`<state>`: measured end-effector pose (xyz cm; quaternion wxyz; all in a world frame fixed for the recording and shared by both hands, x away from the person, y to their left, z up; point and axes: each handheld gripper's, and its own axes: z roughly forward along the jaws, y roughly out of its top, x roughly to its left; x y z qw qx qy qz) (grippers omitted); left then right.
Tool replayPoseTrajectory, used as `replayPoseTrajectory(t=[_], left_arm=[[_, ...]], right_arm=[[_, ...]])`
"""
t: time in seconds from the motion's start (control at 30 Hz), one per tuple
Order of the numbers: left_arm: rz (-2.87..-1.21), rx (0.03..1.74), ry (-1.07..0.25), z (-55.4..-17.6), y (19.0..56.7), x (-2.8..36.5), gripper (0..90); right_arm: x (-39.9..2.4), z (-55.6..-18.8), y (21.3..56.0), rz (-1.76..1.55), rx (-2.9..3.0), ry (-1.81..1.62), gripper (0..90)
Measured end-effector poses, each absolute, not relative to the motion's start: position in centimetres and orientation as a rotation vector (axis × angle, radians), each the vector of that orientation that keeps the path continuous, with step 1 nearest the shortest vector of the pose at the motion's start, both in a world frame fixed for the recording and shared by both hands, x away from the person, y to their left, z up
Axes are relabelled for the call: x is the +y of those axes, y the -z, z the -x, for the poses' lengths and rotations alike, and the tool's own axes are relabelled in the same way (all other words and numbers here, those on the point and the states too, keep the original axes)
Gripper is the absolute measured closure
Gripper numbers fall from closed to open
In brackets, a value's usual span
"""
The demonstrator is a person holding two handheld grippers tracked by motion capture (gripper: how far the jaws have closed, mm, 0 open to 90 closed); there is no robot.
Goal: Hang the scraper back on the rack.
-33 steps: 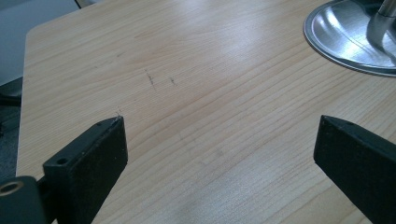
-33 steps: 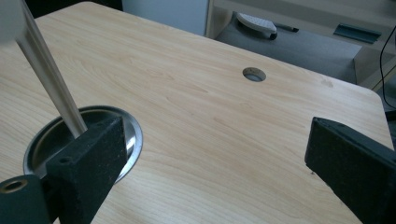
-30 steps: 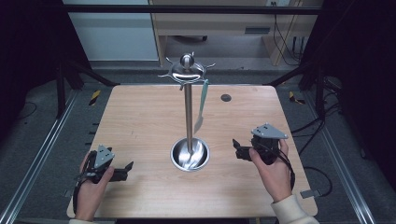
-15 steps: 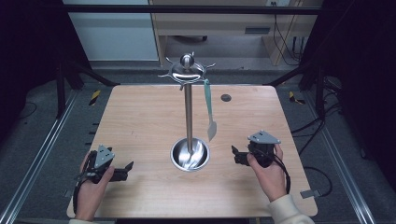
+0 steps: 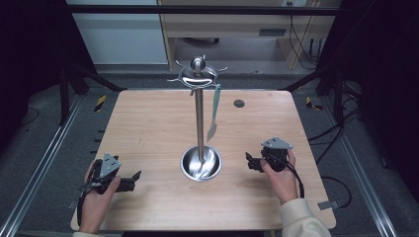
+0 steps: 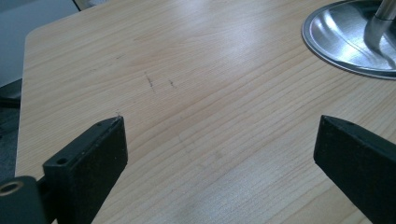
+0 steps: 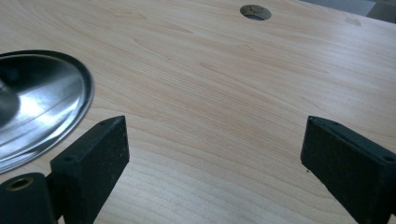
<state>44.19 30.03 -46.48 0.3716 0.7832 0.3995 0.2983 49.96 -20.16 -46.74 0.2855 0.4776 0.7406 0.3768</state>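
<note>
Either side of the steel stand (image 5: pixel 199 123) on the counter (image 5: pixel 148 128): left gripper (image 5: pixel 134 177) and right gripper (image 5: pixel 249 162), jaws spread, empty; green spatula (image 5: pixel 214 112) hangs from stand's top.

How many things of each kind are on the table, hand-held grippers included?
Steel stand with hooks and a round base: 1
Pale green utensil hanging from a hook of the stand: 1
Hand-held grippers, left and right, both open and empty: 2
Total: 4
</note>
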Motion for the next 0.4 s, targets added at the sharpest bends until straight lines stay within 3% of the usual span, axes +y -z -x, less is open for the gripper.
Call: replayPoseTrajectory(t=[0.4], left_arm=[[-1.964,1.035,-0.778,-44.6,46.1,30.7,2.7]], right_arm=[[-20.3,-50.2,48.2,-1.352,1.989,-0.986,11.3]])
